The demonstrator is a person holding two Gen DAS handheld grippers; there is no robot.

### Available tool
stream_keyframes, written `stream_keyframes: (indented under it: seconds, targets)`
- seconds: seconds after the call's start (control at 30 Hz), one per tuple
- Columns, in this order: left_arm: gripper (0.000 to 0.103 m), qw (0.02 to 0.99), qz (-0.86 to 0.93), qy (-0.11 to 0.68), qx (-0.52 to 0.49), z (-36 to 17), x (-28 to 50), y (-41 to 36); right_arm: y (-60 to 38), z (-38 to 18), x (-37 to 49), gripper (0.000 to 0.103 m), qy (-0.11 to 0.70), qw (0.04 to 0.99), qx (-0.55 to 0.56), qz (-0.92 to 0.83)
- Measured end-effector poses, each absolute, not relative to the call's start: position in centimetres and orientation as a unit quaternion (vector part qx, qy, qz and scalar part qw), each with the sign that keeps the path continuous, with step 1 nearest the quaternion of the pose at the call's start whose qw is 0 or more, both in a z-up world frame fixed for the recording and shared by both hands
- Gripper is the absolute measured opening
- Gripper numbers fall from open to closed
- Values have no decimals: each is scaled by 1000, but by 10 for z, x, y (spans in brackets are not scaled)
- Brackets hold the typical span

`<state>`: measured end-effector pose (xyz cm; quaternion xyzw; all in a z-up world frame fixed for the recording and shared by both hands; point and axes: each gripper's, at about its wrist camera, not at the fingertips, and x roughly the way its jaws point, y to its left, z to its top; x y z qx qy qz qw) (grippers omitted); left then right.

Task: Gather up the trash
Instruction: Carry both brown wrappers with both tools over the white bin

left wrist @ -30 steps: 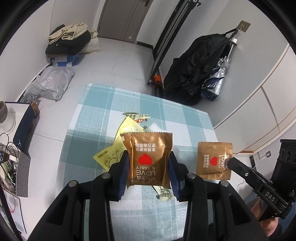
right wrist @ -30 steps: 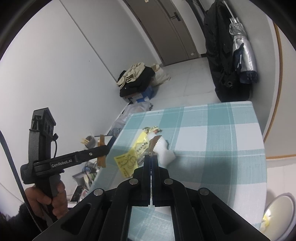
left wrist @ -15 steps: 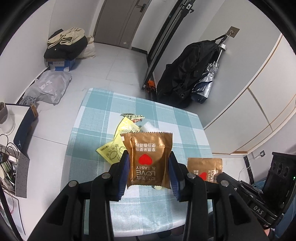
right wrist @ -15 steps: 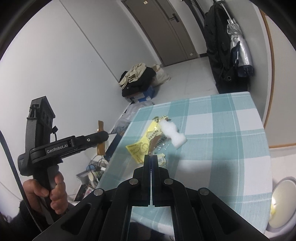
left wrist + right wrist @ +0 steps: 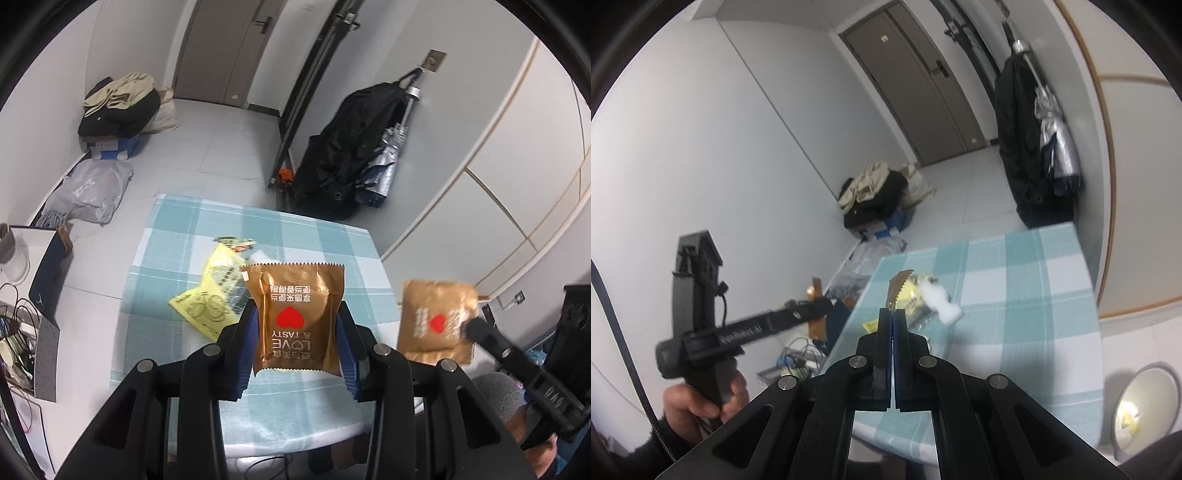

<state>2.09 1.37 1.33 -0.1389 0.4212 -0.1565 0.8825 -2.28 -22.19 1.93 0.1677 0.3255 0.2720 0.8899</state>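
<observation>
My left gripper (image 5: 295, 325) is shut on a gold snack packet (image 5: 295, 314) with a red heart, held above the checked table (image 5: 184, 229). To its right a second gold packet (image 5: 436, 319) hangs pinched at its edge in my right gripper (image 5: 471, 326). In the right wrist view that packet (image 5: 897, 290) shows edge-on, sticking out of the shut right gripper (image 5: 893, 314). On the tablecloth lie a yellow wrapper (image 5: 210, 295), a green-printed wrapper (image 5: 236, 242) and a white crumpled tissue (image 5: 942, 301). The left gripper's body (image 5: 738, 332) is seen in a hand (image 5: 701, 402).
A grey bin (image 5: 1145, 406) with a yellow scrap inside stands on the floor at the lower right. A black coat and silver umbrella (image 5: 351, 162) hang on the far wall. Clothes on a box (image 5: 114, 110), a grey bag (image 5: 88, 192) and cluttered cables (image 5: 18, 343) lie left.
Both grippers have risen and pulled back from the table with their packets, so the table looks smaller and lower. The right gripper's packet has swung out past the table's right edge.
</observation>
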Motion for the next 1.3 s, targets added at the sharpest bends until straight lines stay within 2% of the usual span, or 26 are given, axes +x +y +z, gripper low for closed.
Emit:
stream_keyframes:
  seconds: [0.43, 0.63, 1.0, 1.3]
  targets:
    - [34, 879, -253, 392, -96, 64, 13, -84, -326, 103, -60, 0, 232, 927, 195, 222]
    - [34, 845, -333, 410, -86, 65, 15, -147, -396, 109, -80, 0, 206, 940, 213, 167]
    - [34, 746, -449, 484, -83, 32, 36, -262, -504, 32, -91, 0, 274, 931, 236, 49]
    - [34, 675, -472, 564, -60, -31, 66, -326, -561, -60, -74, 0, 347, 890, 294, 22]
